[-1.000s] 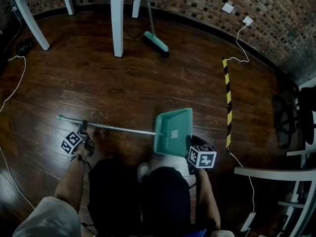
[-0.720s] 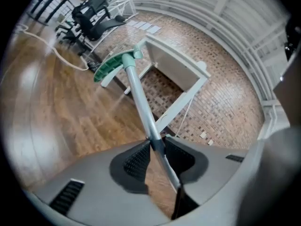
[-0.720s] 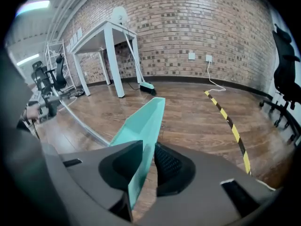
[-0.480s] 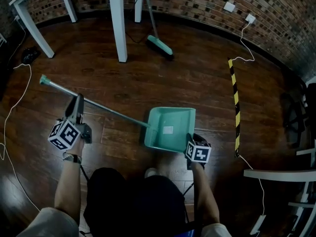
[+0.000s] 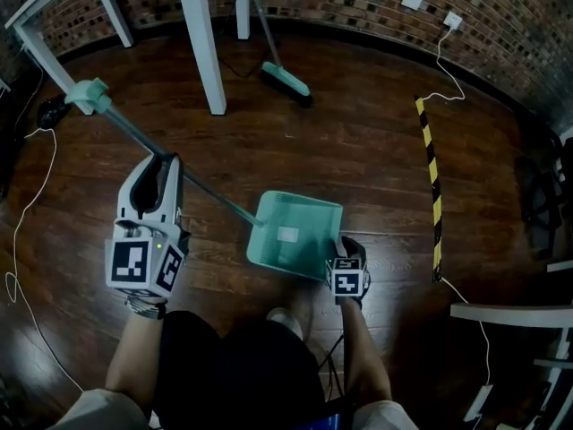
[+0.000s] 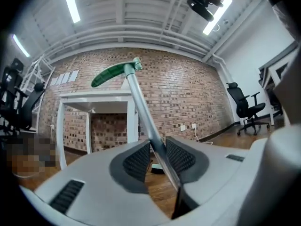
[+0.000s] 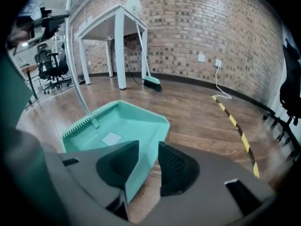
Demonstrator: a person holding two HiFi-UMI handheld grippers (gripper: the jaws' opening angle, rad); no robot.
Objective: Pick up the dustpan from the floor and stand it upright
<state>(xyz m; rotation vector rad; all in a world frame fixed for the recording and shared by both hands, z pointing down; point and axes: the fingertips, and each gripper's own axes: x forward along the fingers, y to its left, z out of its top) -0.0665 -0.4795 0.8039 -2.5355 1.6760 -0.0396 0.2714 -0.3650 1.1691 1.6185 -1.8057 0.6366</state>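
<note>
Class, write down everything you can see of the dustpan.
The dustpan is mint-green plastic: a square tray with a toothed comb edge, a pale label inside and a long silvery metal handle ending in a green grip. The tray is tilted, low by the wooden floor, with the handle slanting up. The left tool is clamped on the handle. The right tool straddles the tray's side wall, its jaws having just been opening, one pad clear of it.
</note>
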